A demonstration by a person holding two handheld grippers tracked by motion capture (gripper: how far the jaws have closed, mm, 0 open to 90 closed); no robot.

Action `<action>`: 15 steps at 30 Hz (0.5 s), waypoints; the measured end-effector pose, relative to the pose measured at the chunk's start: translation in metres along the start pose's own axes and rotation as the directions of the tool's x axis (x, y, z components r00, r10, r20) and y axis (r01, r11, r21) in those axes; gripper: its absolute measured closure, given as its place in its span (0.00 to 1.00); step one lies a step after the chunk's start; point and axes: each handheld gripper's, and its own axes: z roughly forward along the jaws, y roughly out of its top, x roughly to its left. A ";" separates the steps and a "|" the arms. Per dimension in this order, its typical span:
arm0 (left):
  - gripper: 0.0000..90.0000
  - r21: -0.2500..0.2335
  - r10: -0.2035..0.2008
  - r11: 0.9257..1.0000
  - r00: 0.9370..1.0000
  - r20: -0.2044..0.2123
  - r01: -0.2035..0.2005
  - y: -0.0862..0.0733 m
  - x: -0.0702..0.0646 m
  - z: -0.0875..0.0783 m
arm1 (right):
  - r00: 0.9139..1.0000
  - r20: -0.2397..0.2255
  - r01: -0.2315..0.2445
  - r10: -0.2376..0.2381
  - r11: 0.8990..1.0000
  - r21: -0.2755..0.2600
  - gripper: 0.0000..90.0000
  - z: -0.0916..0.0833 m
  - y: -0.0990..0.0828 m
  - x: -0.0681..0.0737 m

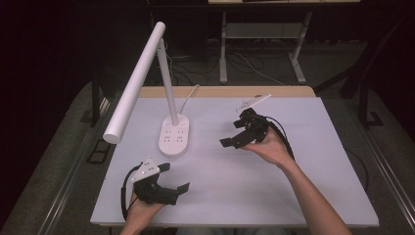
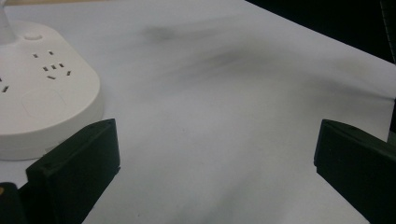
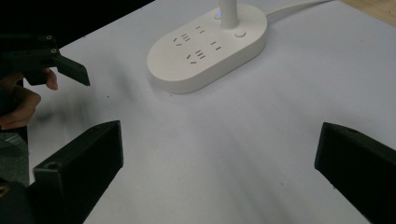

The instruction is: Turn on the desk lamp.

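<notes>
Object: white desk lamp (image 1: 147, 68) with a long cylindrical tube head, a slim upright stem and an oval white plastic base (image 1: 174, 136) with built-in power sockets.
Pose: base flat, stem tilted slightly, head slanting down toward the table's left edge.
Position: left-centre of the white table top (image 1: 293, 186).
Cord: white cable (image 1: 190, 94) leaving the base toward the far edge.
Detail: a round button (image 3: 240, 33) beside the stem.

Left tool (image 1: 172, 177) held low near person's edge of worktop, jaws spread wide, nothing between them. Right tool (image 1: 234, 132) held farther forward, raised on upturned hand (image 1: 268, 147), forearm angled in from lower right, jaws wide apart, empty.
</notes>
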 end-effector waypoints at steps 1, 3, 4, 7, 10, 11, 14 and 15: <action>0.00 0.000 0.000 1.000 1.000 0.000 0.000 0.000 0.000 0.000 | 1.000 -0.001 -0.002 0.002 1.000 -0.001 0.01 0.001 0.002 0.000; 0.00 0.001 0.000 1.000 1.000 -0.001 0.000 0.000 0.000 0.000 | 1.000 0.000 -0.003 0.003 1.000 0.001 0.01 0.004 0.007 0.000; 0.00 -0.002 -0.003 1.000 1.000 -0.003 0.003 0.000 0.000 0.000 | 1.000 -0.001 0.001 -0.001 1.000 0.000 0.01 0.005 0.009 0.000; 0.00 -0.003 -0.004 1.000 1.000 -0.002 0.004 0.000 0.000 0.000 | 1.000 -0.003 0.000 0.000 1.000 -0.001 0.01 0.009 0.015 0.000; 0.00 -0.002 -0.001 1.000 1.000 0.000 0.001 0.000 0.000 0.000 | 1.000 0.002 0.007 -0.007 1.000 0.003 0.01 0.014 0.021 -0.001; 0.00 -0.004 0.002 1.000 1.000 -0.001 -0.002 0.000 0.000 0.000 | 1.000 0.003 0.017 -0.017 1.000 0.004 0.01 0.016 0.022 -0.002; 0.00 -0.001 -0.002 1.000 1.000 -0.003 0.002 0.000 0.000 0.000 | 1.000 0.006 0.008 -0.008 1.000 0.016 0.01 0.023 0.028 -0.005; 0.00 0.001 -0.002 1.000 1.000 -0.002 0.002 0.000 0.000 0.000 | 1.000 0.007 0.007 -0.007 1.000 0.017 0.01 0.025 0.030 -0.006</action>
